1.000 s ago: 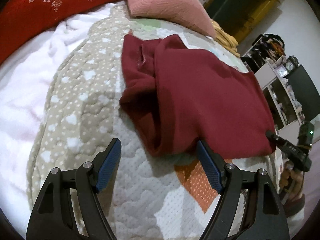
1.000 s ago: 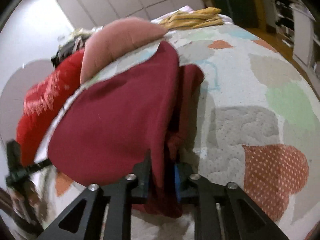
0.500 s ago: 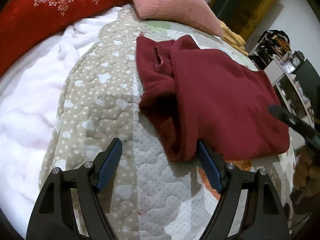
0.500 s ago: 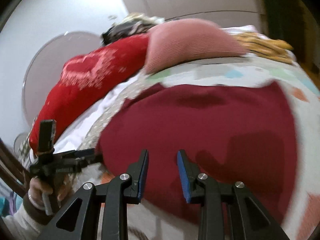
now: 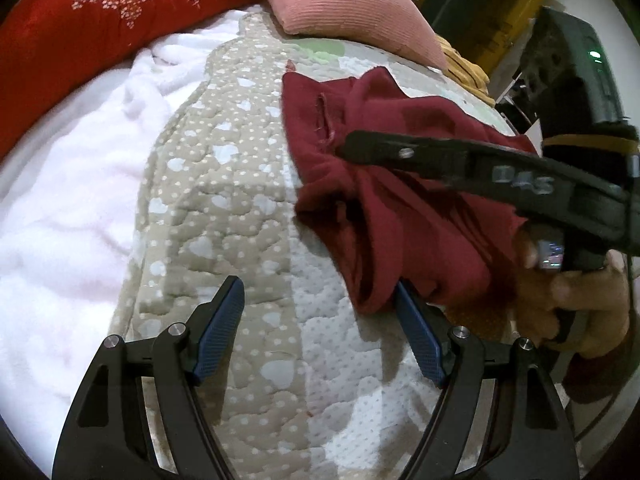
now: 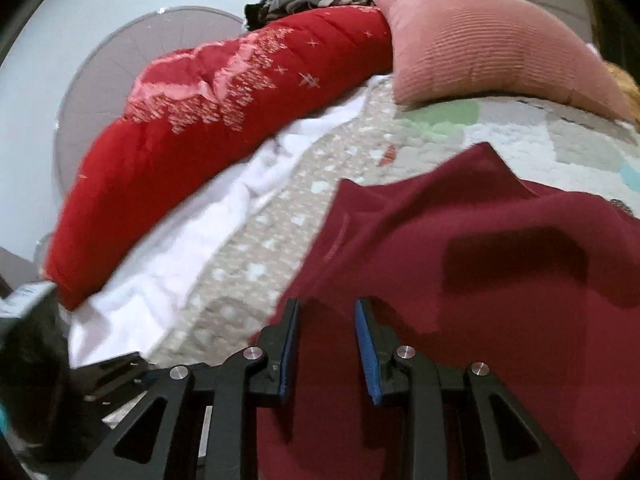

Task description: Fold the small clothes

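Your left gripper (image 5: 320, 332) tilts down over the quilted bedspread (image 5: 224, 208), its jaws standing wide apart with nothing between them; its right fingertip sits just beside the near edge of the folded maroon garment (image 5: 404, 216). That garment lies on the quilt, below the pink cushion (image 5: 348, 4). Your right gripper (image 6: 326, 316) reaches low across the garment's top, jaws a little apart and empty, your hand (image 5: 576, 300) wrapped round its handle.

One maroon garment (image 5: 404, 200), one pink pillow (image 5: 344, 4), one red quilt (image 6: 208, 120), two grippers (image 5: 320, 320) (image 6: 326, 344), perhaps one yellow cloth (image 5: 466, 68) far right.
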The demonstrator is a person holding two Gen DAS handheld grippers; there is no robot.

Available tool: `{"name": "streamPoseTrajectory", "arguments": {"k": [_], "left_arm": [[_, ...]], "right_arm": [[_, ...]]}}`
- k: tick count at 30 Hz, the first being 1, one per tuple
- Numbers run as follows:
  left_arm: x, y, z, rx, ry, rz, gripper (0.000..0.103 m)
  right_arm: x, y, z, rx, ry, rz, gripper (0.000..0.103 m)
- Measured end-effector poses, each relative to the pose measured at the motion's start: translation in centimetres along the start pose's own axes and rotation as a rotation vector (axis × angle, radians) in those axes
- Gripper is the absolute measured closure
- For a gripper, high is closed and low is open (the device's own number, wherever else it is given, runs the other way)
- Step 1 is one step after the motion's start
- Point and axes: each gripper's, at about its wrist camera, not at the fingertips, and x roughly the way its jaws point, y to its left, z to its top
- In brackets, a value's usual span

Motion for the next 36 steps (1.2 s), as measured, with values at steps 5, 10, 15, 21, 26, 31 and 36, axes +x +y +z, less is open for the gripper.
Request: {"name": "streamPoseTrajectory", "arguments": {"k": [5,10,15,21,26,31,36], "left_arm": [[-0.1,0.0,0.0,-0.010,-0.003,-0.002,0.025],[-0.1,-0.1,-0.1,-0.020,-0.009,0.007,0.025],[-0.2,-0.2,-0.1,-0.026,-0.012,0.008,0.025],[-0.3,0.0,0.0,-0.037,-0.021,-0.003,0.025],[-0.6,0.4,0.2,-0.059,-0.038,-0.021,0.025],[-0.6,0.3,0.2,-0.060,-0.041,-0.019,0.025],[-1.0,0.6,0.4,-0.086,-0.063,-0.078,0.025]], "right_arm": [[-1.9,0.9,0.1,-0.040,-0.042,-0.051,0.075],[-1.3,1.1,0.3,-0.060,-0.041,-0.145,0.075],[1.0,-0.1,0.8,-0.026,-0.026,-0.203,0.075],[1.8,-0.4,1.6,-0.025,0.004,-0.199,0.075],[1.6,-0.8,1.5,-0.008,0.006,-0.179,0.074],[1.7,-1.2,1.1,0.015,-0.008,-0.156,0.073],[0.8,-0.7,1.5,0.023,-0.021,-0.153,0.073]]}}
